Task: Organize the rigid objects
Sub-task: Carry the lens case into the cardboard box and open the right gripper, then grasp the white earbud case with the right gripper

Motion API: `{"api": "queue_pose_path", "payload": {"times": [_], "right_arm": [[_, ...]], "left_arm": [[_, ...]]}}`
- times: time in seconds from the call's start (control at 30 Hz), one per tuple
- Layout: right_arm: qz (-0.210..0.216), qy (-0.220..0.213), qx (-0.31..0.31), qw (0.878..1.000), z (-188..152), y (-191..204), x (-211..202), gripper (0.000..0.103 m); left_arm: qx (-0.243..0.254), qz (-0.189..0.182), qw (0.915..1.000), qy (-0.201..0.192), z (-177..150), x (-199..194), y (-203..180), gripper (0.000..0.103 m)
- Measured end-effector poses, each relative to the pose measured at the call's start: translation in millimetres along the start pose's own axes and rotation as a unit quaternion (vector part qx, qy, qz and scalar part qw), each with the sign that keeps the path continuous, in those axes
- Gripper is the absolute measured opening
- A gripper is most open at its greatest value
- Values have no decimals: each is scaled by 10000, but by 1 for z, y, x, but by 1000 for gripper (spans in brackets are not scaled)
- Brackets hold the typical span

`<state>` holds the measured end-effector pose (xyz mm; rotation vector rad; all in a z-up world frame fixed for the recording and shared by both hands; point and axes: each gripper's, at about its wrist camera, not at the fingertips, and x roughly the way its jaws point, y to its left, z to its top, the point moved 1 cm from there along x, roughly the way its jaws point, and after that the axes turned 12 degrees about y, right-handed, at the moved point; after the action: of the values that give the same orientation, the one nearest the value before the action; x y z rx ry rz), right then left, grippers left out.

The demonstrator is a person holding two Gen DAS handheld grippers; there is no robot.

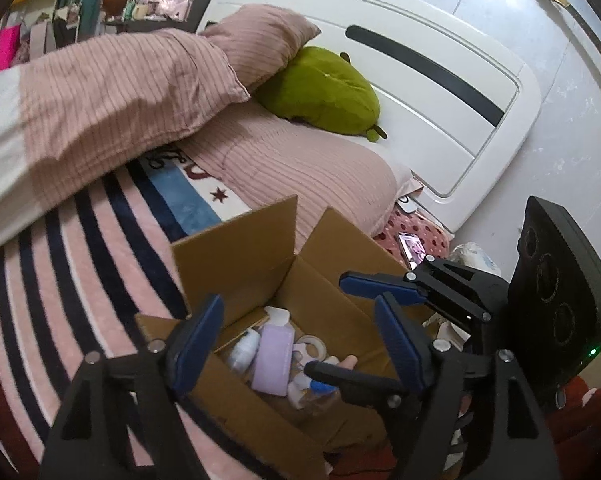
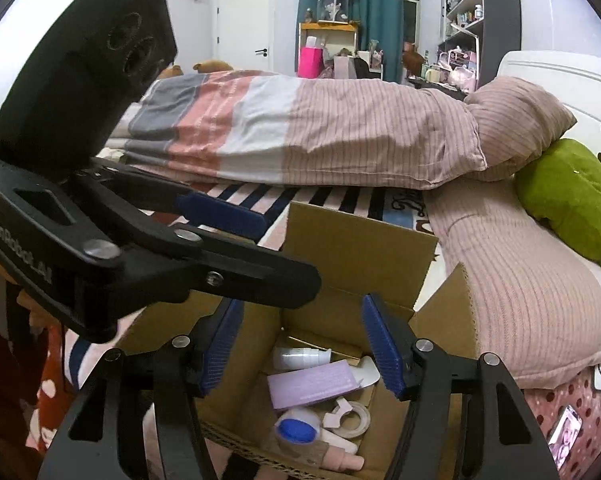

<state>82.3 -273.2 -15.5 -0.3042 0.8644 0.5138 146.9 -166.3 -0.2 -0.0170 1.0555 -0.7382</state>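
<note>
An open cardboard box stands on the bed with its flaps up. Inside lie a purple carton, a white pump bottle, a tape roll, a blue-capped jar and a pink bottle. My right gripper hangs open over the box with nothing between its blue pads. My left gripper also stands open and empty above the box, over the purple carton. Each gripper shows in the other's view: the left gripper and the right gripper sit side by side.
The box rests on a pink striped blanket. A folded duvet, pink pillows and a green plush lie behind it against the white headboard. A phone lies on dotted pink cloth at the right.
</note>
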Motion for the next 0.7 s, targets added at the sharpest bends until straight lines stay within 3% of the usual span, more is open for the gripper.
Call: {"api": "queue_pose_path", "payload": {"times": [0.33, 0.7], "right_arm": [[-36, -96, -427, 9990, 22, 50, -13, 59], [367, 105, -1156, 9926, 46, 151, 22, 59]], "left_arm": [[-237, 501, 9964, -638, -40, -73, 29, 79], [-947, 1376, 9797, -1111, -126, -144, 98, 80]]}}
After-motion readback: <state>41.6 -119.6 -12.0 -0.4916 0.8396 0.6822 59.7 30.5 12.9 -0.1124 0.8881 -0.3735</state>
